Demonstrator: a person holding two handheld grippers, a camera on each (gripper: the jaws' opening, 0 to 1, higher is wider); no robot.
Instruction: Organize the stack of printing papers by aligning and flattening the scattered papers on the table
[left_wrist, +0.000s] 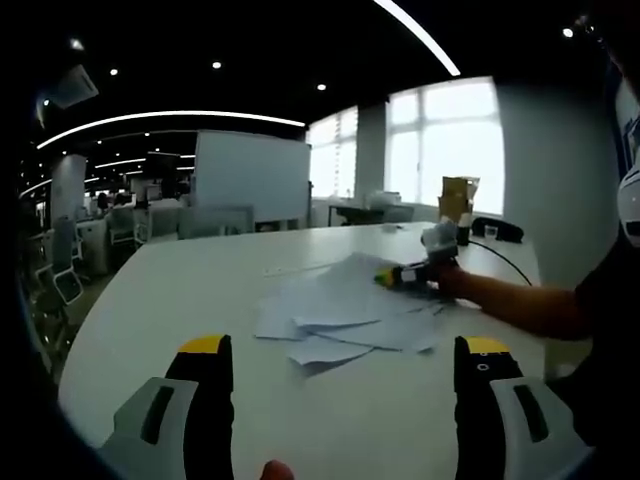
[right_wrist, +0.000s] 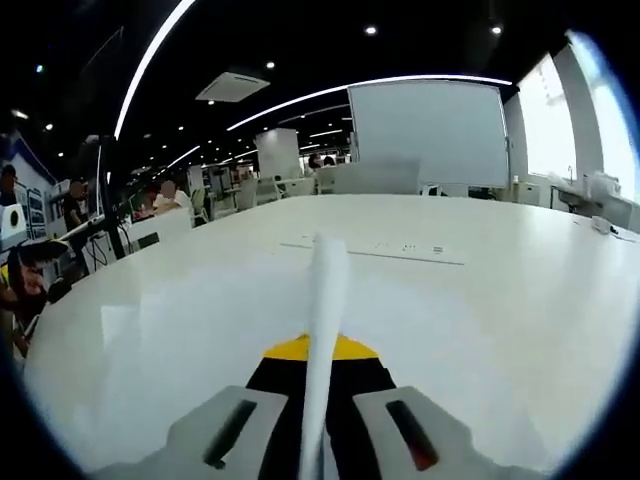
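Several loose white printing sheets (left_wrist: 345, 315) lie fanned on the white bench (left_wrist: 180, 330), far right of my left gripper (left_wrist: 345, 385), fingers wide. My right gripper (right_wrist: 318, 375) pinches one sheet (right_wrist: 325, 320) edge-on. Light, limp, slippery; I judge gripping the edges best.
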